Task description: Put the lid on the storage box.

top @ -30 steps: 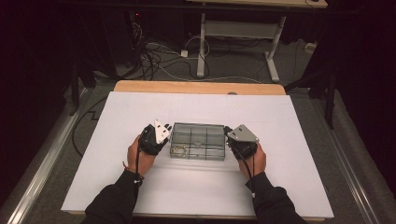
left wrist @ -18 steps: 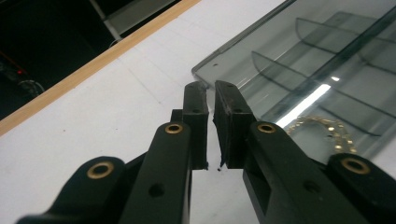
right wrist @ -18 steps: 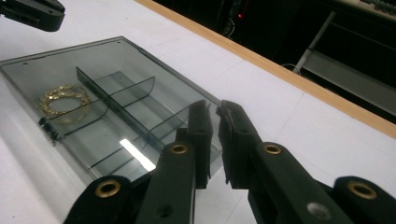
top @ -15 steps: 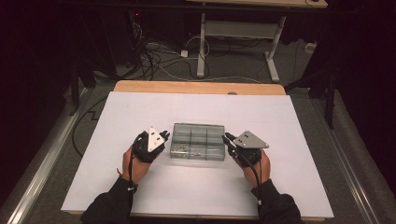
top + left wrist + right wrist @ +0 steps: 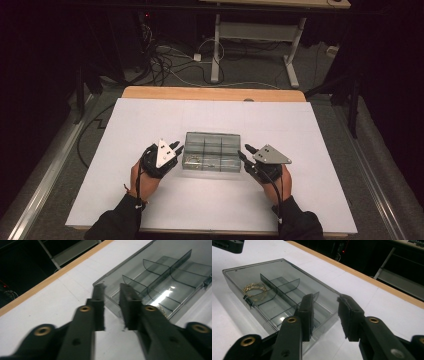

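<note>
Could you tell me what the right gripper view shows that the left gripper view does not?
Right gripper view alone: a gold chain lying in an end compartment of the clear divided box, a small latch on the box's near wall, and a corner of the other hand-held gripper at the top left. Its own hand-held gripper has its jaws apart, empty, at the box's end.

Left gripper view alone: the left hand-held gripper, jaws slightly apart and empty, near the box's corner.

Both: the box with its dividers, the white table cover and its wooden edge.
</note>
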